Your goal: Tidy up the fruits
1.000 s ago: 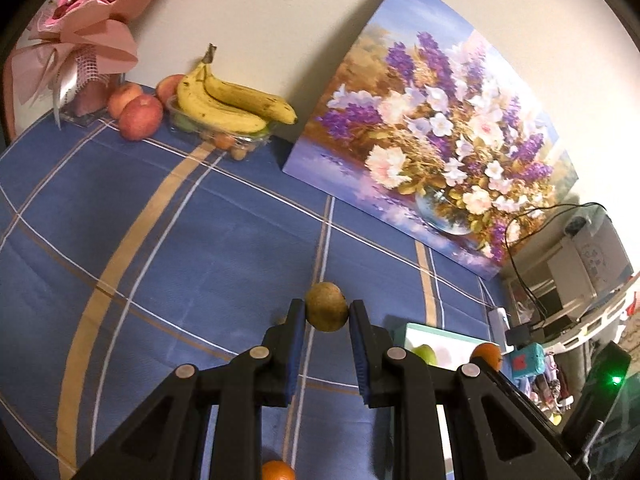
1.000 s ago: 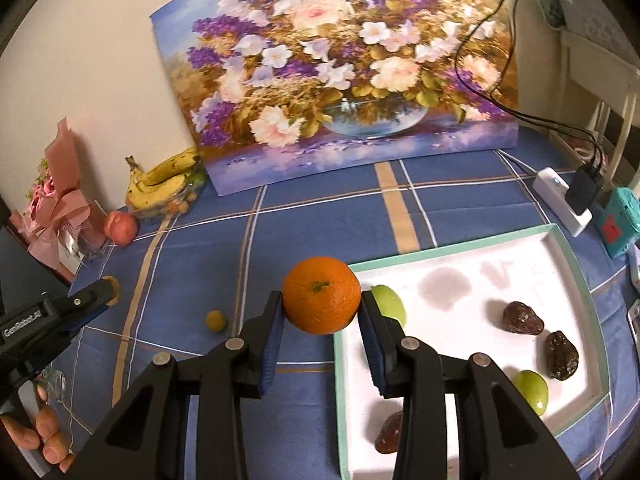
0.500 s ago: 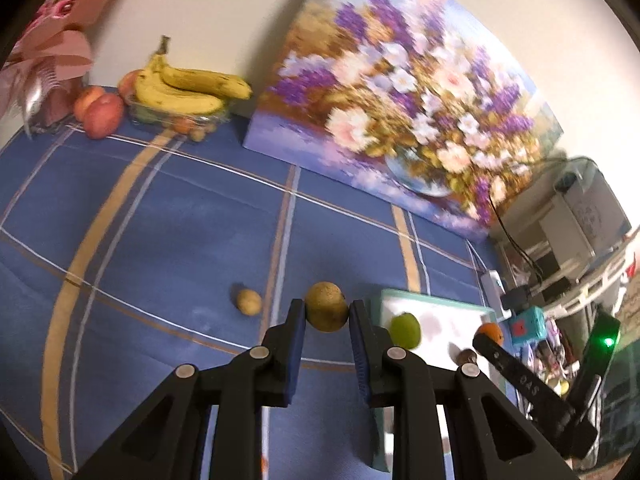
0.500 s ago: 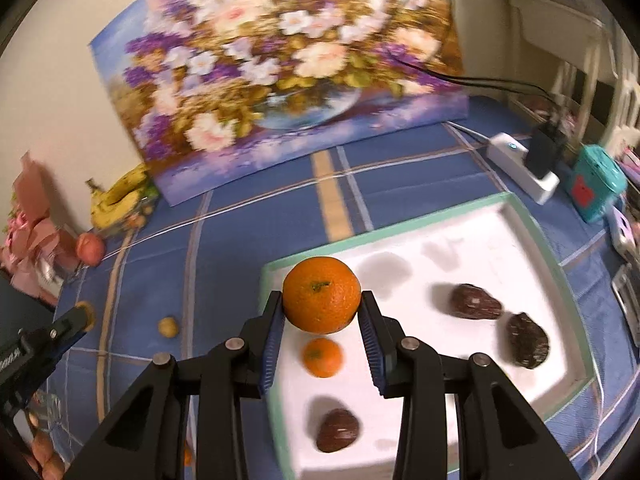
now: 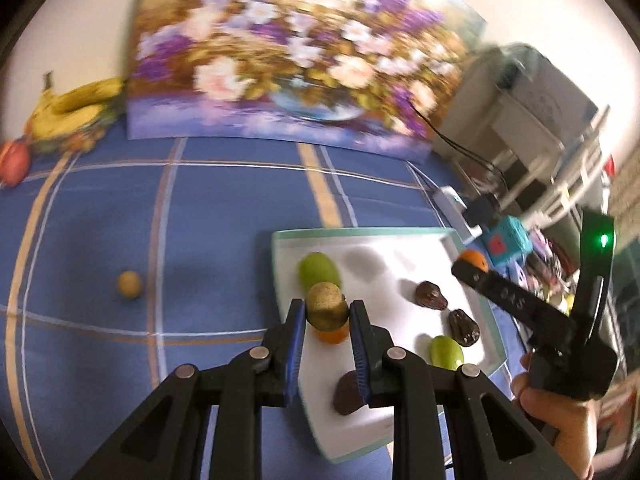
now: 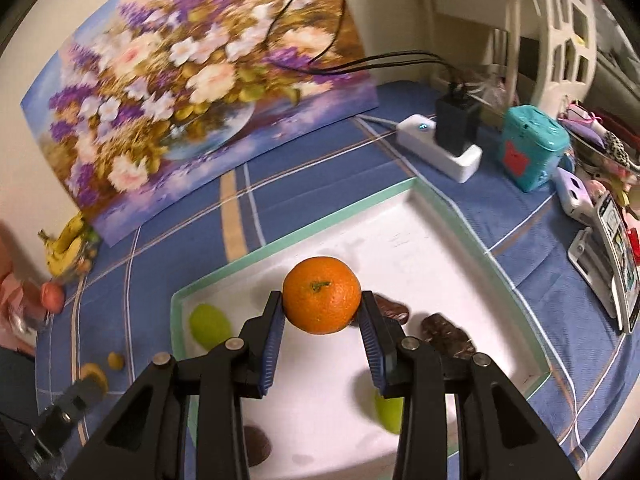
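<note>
Farthest left on the blue checked tabletop, a bunch of bananas and a reddish fruit sit against the wall beside the flower painting, and one small yellow-brown fruit lies alone on the cloth, well apart from the tray. My left gripper has its jaws clenched on a small brownish-green round fruit, held over the near left part of the white tray with the green rim. Just beyond it lies a green fruit, and a small orange one shows directly beneath what I carry. Farther right in the tray are two dark brown wrinkled fruits, another green one and a dark one near the front. My right gripper has its jaws clamped on a mandarin, stem towards the camera, held above the bare white middle of the tray. I judge both hands to be in the placing step, each with its fruit over the tray and not yet set down. Next I should lower each fruit onto a free patch, shifting the left one off the small orange fruit below it, then release the jaws gently so nothing rolls. The lone fruit on the cloth still waits to be collected.
</note>
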A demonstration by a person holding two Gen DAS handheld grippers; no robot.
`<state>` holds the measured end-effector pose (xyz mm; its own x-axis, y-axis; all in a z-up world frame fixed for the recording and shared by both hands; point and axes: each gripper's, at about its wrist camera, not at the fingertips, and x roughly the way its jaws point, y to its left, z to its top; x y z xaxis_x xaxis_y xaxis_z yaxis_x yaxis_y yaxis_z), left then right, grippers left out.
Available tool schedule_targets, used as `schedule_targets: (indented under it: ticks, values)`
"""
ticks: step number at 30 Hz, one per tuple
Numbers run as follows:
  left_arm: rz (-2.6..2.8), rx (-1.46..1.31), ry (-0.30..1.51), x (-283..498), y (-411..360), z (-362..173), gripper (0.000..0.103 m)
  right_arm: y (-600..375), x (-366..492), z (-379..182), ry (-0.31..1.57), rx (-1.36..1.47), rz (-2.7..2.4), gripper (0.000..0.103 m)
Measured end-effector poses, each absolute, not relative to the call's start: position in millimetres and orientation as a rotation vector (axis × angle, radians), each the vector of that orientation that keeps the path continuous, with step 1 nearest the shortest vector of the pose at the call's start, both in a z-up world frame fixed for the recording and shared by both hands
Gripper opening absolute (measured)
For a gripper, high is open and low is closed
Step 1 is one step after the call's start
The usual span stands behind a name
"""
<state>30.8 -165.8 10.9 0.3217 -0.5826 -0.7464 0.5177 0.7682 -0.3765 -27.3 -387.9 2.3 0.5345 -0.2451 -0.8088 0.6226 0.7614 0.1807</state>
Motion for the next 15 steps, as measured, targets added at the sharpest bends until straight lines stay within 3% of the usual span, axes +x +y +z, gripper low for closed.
schedule_targets:
  ticks: [15]
  values:
    - [-0.790, 0.062, 1.017, 26, -252, -24, 0.024, -429, -27, -22, 0.841, 0.507, -0.633, 0.039]
